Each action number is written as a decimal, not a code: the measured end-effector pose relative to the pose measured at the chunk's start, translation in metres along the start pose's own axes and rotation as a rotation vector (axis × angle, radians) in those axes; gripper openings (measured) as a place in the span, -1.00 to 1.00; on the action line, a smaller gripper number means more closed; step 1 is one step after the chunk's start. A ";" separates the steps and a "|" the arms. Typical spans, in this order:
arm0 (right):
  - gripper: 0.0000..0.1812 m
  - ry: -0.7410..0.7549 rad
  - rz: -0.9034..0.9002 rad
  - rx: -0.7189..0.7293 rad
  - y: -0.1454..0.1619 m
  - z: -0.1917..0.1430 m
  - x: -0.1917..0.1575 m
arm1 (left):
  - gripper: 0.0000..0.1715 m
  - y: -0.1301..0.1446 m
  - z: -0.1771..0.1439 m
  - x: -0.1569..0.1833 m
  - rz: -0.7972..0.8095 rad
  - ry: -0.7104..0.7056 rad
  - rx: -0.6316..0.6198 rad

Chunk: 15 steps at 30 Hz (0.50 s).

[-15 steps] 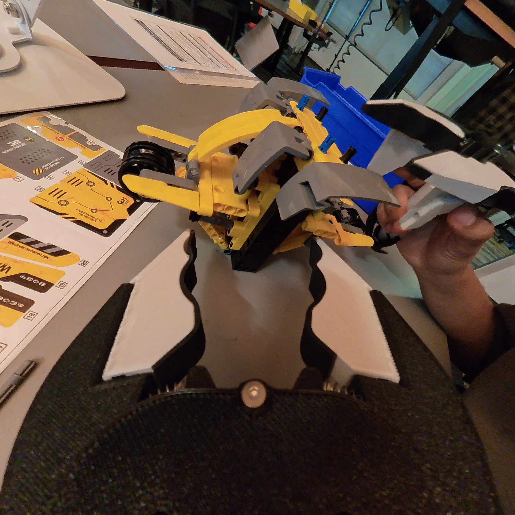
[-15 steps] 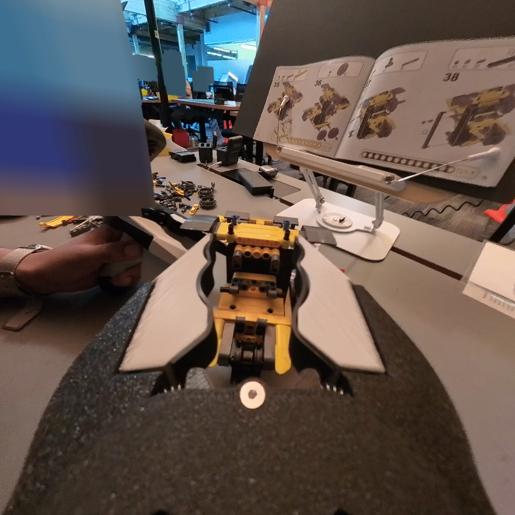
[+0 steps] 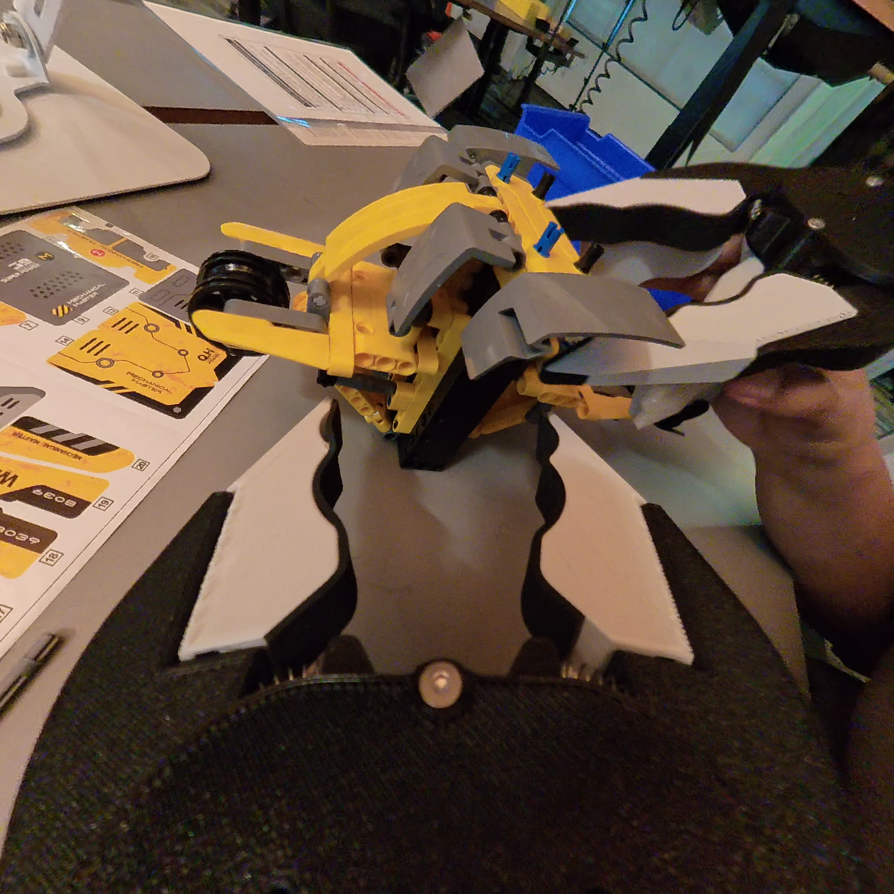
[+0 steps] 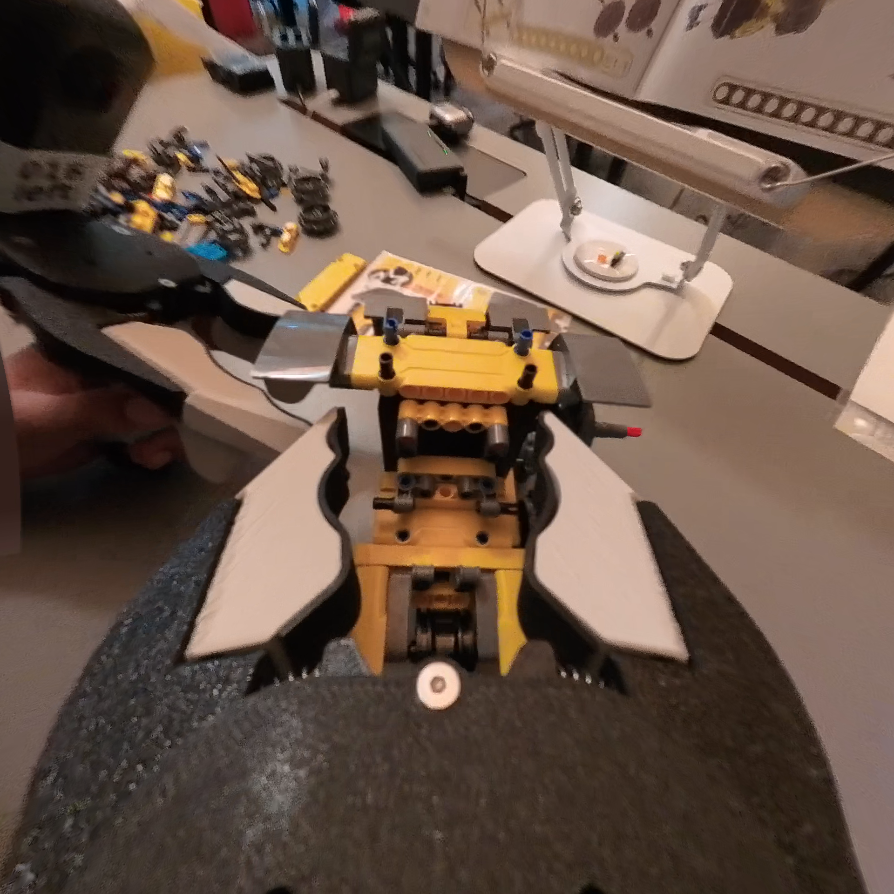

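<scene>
While a sticker sheet is seen lying at the left of the grey table, the left gripper is held apart and empty just before the yellow brick model, which is clamped, tilted, by the right gripper.

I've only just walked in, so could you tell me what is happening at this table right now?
A person is working a half-built yellow, grey and black brick vehicle with two handheld grippers. The right gripper is shut on the model, which sits between its fingers. The left gripper is open and empty, just short of the model. A sticker sheet lies beside it, loose pieces lie farther back on the grey table, and an instruction booklet stands on a stand.
</scene>
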State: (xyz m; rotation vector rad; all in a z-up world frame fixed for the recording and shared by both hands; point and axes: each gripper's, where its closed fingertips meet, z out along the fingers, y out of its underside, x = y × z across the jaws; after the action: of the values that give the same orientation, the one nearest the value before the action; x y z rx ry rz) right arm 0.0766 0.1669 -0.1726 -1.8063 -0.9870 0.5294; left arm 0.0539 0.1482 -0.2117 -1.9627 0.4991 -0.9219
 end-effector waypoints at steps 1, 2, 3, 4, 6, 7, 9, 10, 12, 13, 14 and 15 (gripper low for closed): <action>-0.18 0.028 -0.026 -0.017 0.000 0.002 0.003 | -0.07 0.000 0.000 0.001 0.004 -0.001 -0.001; -0.24 0.055 -0.051 -0.032 -0.001 0.003 0.005 | -0.07 0.001 0.001 0.001 0.007 0.001 -0.006; -0.28 0.069 -0.072 -0.047 -0.001 0.004 0.006 | -0.07 0.002 0.001 0.002 0.007 0.004 -0.012; -0.28 0.072 -0.078 -0.059 -0.001 0.005 0.006 | -0.07 0.002 0.002 0.002 0.008 0.005 -0.016; -0.30 0.076 -0.057 -0.090 -0.002 0.006 0.007 | -0.07 0.002 0.001 0.003 0.012 0.006 -0.014; -0.35 0.065 -0.043 -0.100 -0.002 0.007 0.006 | -0.07 0.003 0.001 0.004 0.011 0.009 -0.014; -0.35 0.060 0.000 -0.114 -0.004 0.010 0.007 | -0.07 0.004 0.002 0.006 0.011 0.016 -0.021; -0.35 0.058 0.013 -0.121 -0.004 0.011 0.008 | -0.07 0.005 0.003 0.007 0.015 0.016 -0.024; -0.35 0.059 0.031 -0.135 -0.006 0.014 0.008 | -0.07 0.005 0.003 0.009 0.025 0.015 -0.028; -0.35 0.061 0.040 -0.142 -0.007 0.015 0.009 | -0.07 0.006 0.003 0.009 0.028 0.014 -0.029; -0.35 0.061 0.054 -0.148 -0.008 0.015 0.010 | -0.07 0.006 0.003 0.009 0.027 0.015 -0.029; -0.35 0.062 0.073 -0.153 -0.009 0.016 0.011 | -0.07 0.005 0.003 0.009 0.023 0.016 -0.028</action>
State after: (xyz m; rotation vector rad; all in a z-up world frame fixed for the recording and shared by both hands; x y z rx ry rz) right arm 0.0683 0.1863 -0.1707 -1.9891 -0.9433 0.4506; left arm 0.0619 0.1415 -0.2137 -1.9721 0.5455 -0.9211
